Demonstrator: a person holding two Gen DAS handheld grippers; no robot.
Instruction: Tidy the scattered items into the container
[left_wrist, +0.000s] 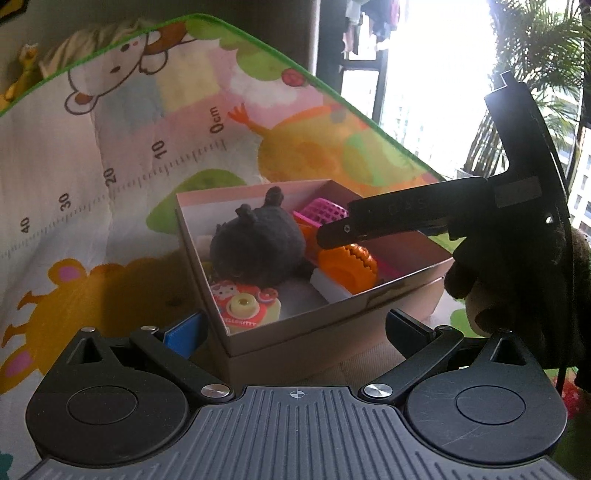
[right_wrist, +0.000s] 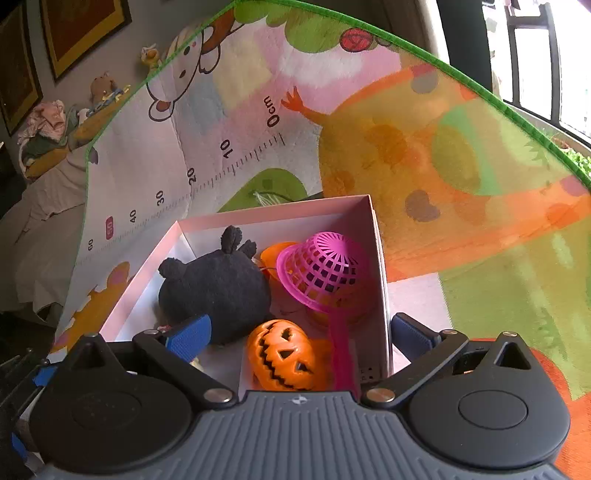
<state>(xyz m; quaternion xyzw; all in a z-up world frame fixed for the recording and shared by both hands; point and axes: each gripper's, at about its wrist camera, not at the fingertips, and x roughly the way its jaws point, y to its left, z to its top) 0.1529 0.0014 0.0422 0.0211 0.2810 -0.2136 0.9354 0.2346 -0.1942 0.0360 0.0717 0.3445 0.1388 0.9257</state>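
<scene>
Left wrist view: the left hand-held gripper (left_wrist: 295, 325) is spread wide with nothing between its blue pads, hovering at the near corner of the open cardboard box (left_wrist: 332, 321) that sits on the play mat (left_wrist: 122, 166). Inside lie a black plush toy (left_wrist: 258, 240), a round red-and-yellow toy (left_wrist: 245, 304) and a white block (left_wrist: 330, 288). The right hand-held gripper (left_wrist: 334, 234) reaches in from the right over the box; its dark body covers most of the orange pumpkin (left_wrist: 351, 267) and the pink net basket (left_wrist: 325, 212), and whether its fingers are apart cannot be told here.

Right wrist view: the right hand-held gripper (right_wrist: 299, 332) is seen spread wide and empty above the box (right_wrist: 273, 212). The pumpkin (right_wrist: 284, 356) shows its carved face and the basket (right_wrist: 321, 271) its long handle, while the plush toy (right_wrist: 216, 286) hides the round toy.
</scene>
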